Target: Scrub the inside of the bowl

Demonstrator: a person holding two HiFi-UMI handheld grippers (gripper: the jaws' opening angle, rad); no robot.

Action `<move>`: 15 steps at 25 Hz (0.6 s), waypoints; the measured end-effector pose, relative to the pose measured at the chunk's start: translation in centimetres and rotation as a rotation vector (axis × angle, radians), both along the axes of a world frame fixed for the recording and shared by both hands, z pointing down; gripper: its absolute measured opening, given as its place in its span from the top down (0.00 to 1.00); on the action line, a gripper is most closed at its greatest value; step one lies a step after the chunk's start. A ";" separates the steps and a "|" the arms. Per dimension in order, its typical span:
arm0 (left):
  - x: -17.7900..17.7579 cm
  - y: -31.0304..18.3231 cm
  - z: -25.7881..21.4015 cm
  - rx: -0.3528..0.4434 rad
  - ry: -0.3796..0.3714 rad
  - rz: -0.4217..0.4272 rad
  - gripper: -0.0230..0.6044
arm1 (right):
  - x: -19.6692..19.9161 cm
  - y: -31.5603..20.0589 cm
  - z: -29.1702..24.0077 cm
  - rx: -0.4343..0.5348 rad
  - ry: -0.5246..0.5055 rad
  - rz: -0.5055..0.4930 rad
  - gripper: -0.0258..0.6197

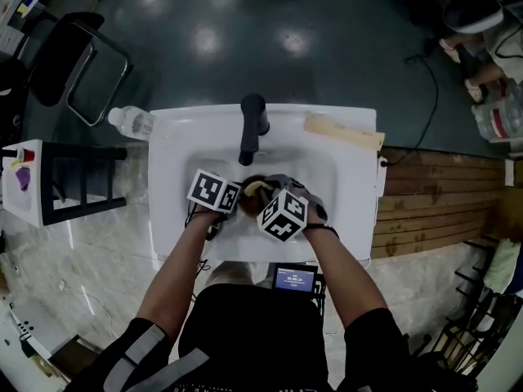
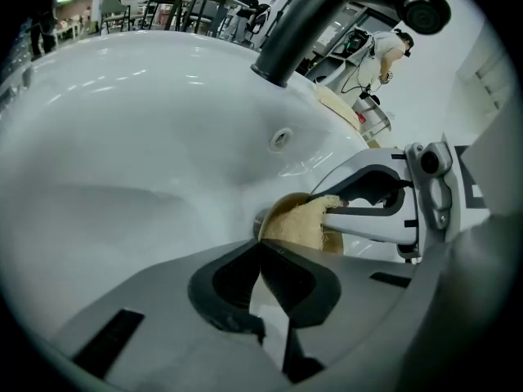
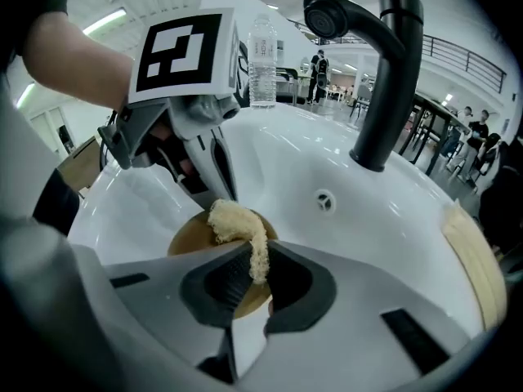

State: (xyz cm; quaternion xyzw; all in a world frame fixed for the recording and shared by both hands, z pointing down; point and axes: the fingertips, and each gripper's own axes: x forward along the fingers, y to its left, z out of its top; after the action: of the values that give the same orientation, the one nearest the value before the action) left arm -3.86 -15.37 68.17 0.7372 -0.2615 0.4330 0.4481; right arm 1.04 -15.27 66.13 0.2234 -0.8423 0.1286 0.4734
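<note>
Right gripper (image 3: 253, 264) jaws pinch 1 end of a fibrous scrubbing pad (image 3: 237, 219), whose free end lies inside the brown bowl (image 3: 189, 237), mid-basin in the white sink (image 3: 368, 243). Left gripper (image 2: 263, 247) is nipped onto the bowl's rim. Risk: scrubbing force could twist the bowl from that thin hold, or tug the pad free.

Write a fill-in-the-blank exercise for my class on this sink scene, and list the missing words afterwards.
1. The right gripper is shut on a beige scrubber over the brown ____.
2. The left gripper holds the bowl by its ____.
3. The bowl sits in a white sink below a ____ tap.

Missing words: bowl; rim; black.
</note>
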 end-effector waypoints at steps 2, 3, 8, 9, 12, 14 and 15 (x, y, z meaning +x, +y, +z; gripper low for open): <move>0.0 0.0 0.0 -0.002 0.001 -0.003 0.94 | 0.3 -0.4 -0.1 0.020 0.015 0.001 0.90; 0.0 0.0 0.0 -0.002 0.001 -0.004 0.94 | 0.5 -0.4 -0.1 0.027 0.020 -0.002 0.90; 0.1 0.0 -0.1 0.005 0.000 -0.005 0.94 | 1.2 0.3 -0.5 0.052 0.027 -0.048 0.90; 0.1 0.0 -0.1 0.006 0.000 -0.006 0.94 | 1.3 0.5 -0.6 0.053 0.025 -0.054 0.90; 0.1 -0.2 0.0 0.008 0.004 -0.020 0.94 | 1.6 1.3 -0.9 0.049 0.021 -0.068 0.90; 0.0 -0.2 0.0 0.007 0.007 -0.030 0.94 | 1.6 1.9 -0.8 0.040 0.020 -0.073 0.90; 0.0 -0.2 0.0 0.007 0.007 -0.033 0.94 | 1.6 2.3 -0.7 0.034 0.019 -0.075 0.90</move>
State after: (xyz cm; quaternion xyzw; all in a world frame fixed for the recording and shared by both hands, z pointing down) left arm -3.84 -15.58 68.19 0.7357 -0.2735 0.4221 0.4535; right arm 2.64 -13.00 65.40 0.2010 -0.8476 0.0944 0.4820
